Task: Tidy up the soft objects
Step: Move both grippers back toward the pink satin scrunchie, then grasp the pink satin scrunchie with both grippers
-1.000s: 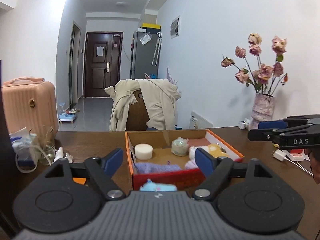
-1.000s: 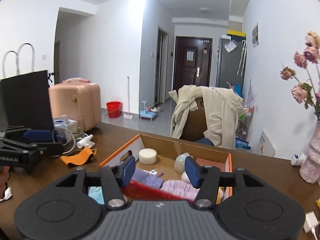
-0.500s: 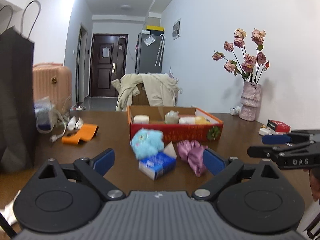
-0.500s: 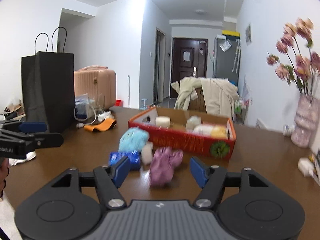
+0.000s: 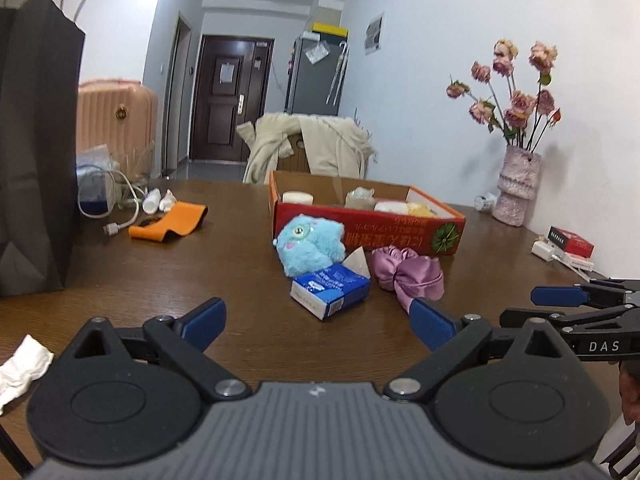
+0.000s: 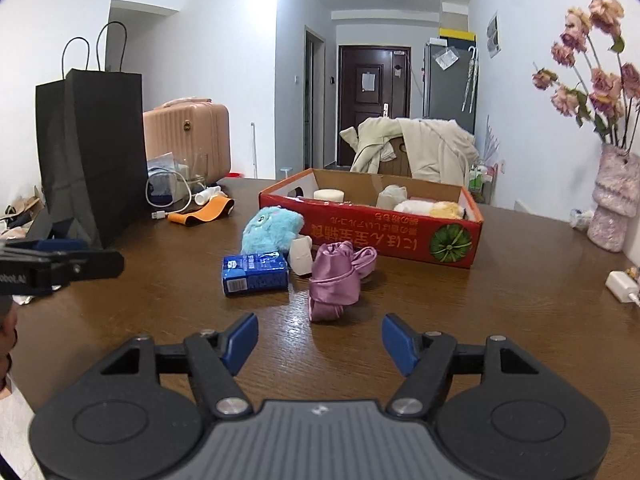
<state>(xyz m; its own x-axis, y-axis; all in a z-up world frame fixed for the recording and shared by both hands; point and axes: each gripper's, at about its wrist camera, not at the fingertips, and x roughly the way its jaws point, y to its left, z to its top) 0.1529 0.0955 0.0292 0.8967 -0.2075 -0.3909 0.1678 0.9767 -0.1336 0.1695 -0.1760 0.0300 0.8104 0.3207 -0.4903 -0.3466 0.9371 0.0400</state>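
Observation:
A red cardboard box (image 5: 404,234) (image 6: 384,236) holding several soft items stands mid-table. In front of it lie a blue plush toy (image 5: 310,246) (image 6: 272,230), a blue tissue pack (image 5: 332,290) (image 6: 256,274) and a purple satin cloth (image 5: 412,274) (image 6: 336,280). My left gripper (image 5: 318,324) is open and empty, held back from the tissue pack. My right gripper (image 6: 320,338) is open and empty, just short of the purple cloth. Each gripper shows at the edge of the other's view: right (image 5: 580,304), left (image 6: 60,264).
A black paper bag (image 5: 32,152) (image 6: 92,152) stands at the left. An orange band (image 5: 168,224), cable and bottles lie behind it. A vase of flowers (image 5: 516,188) (image 6: 612,200), a red packet (image 5: 570,239) and a white charger (image 6: 622,286) sit at the right. Crumpled white paper (image 5: 20,368) lies near left.
Both grippers have pulled back from over the box toward the near side of the table. The plush, tissue pack and purple cloth now lie ahead of them. Both stay open.

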